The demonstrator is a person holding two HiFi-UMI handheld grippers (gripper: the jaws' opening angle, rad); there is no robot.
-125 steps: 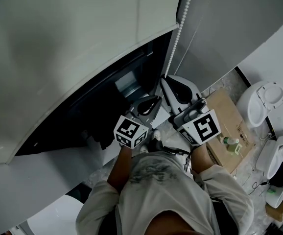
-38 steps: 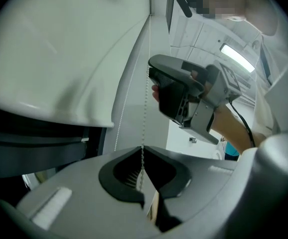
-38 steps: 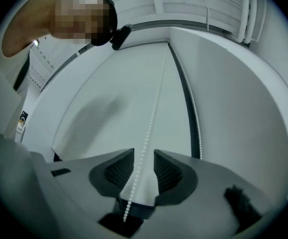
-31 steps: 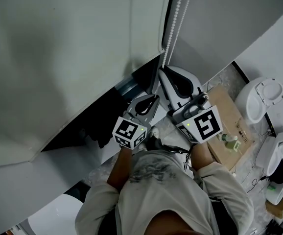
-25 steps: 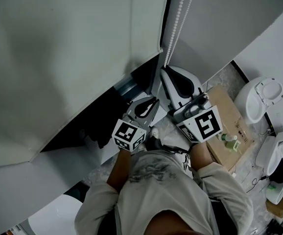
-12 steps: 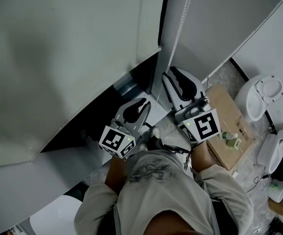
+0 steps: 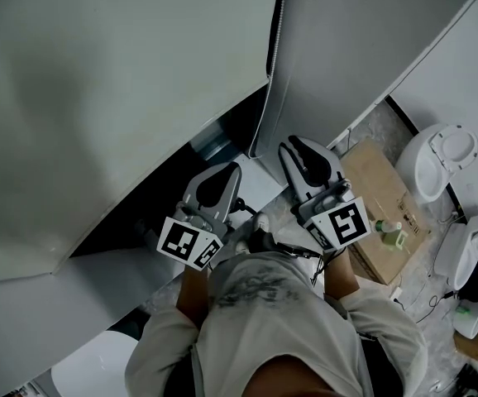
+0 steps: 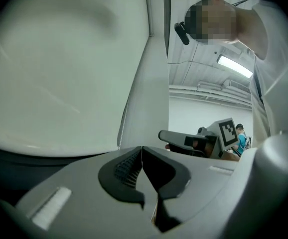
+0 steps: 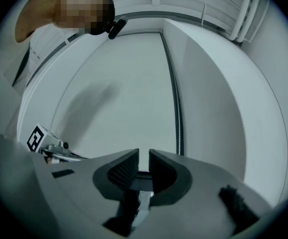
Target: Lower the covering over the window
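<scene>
The blind (image 7: 123, 98) covers most of the window (image 7: 173, 201), leaving a dark strip below its edge. The left gripper (image 8: 142, 153) has just been closing and its jaws are pressed together on nothing. The right gripper (image 9: 143, 159) has been opening and is spread, empty, near the cord (image 9: 178, 128).

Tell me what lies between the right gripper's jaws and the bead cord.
Nothing. In the right gripper view the right gripper, whose empty jaws have just been opening, faces the bead cord across bare air.
</scene>
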